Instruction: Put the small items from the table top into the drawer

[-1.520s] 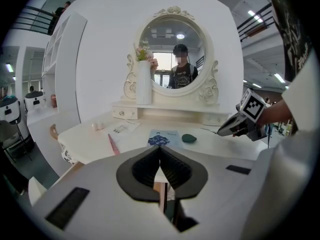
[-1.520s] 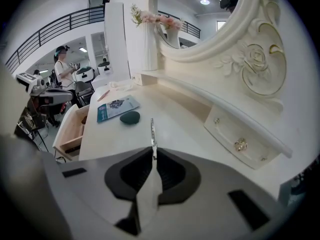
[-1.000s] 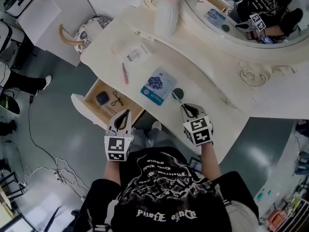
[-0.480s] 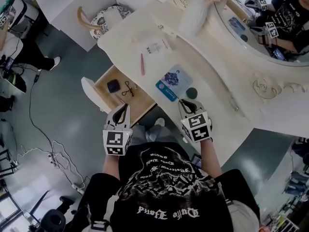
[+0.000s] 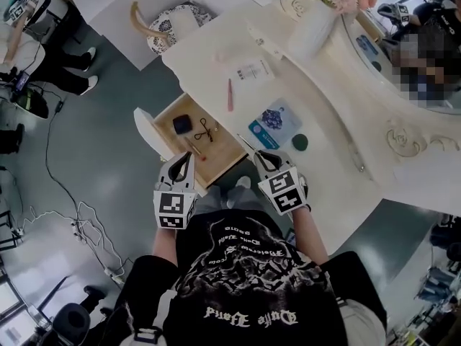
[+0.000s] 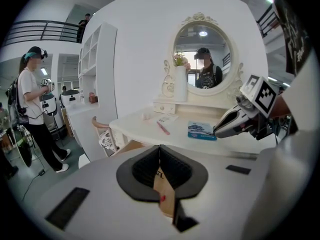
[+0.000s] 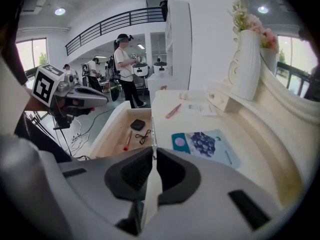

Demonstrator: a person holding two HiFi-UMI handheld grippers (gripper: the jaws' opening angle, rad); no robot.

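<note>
Since the drawer (image 5: 218,152) stands pulled out from the table (image 5: 216,52), what matters is how each small item will take a grip.

- **Blue packet (image 5: 276,123):** It lies on the table just beside the drawer and looks flat and floppy, so pinch it by an edge.
- **White sachet (image 5: 253,71):** It is farther from the drawer and should behave the same way.
- **Pink pen (image 5: 230,94):** It lies near the drawer's far corner and seems light and stiff, so take it mid-length.
- **Dark green disc (image 5: 300,142):** It sits past the packet, away from the drawer, and probably has to be caught across its rim.
- **Thin pale stick (image 5: 246,143):** Your right tool (image 5: 261,157) has its jaws pressed together on this one, and its free end points at the drawer's near corner. I judge it light, stiff and rather slick (a hold at the very end may let it swivel).

Your left tool (image 6: 160,151) hangs just in front of the drawer with its jaws together, and I can make out nothing gripped.

Inside the drawer lie a black case (image 5: 182,124), a black looped implement (image 5: 205,130) just beside it, and a red-tipped stick (image 7: 128,140) toward the drawer's near end.
</note>
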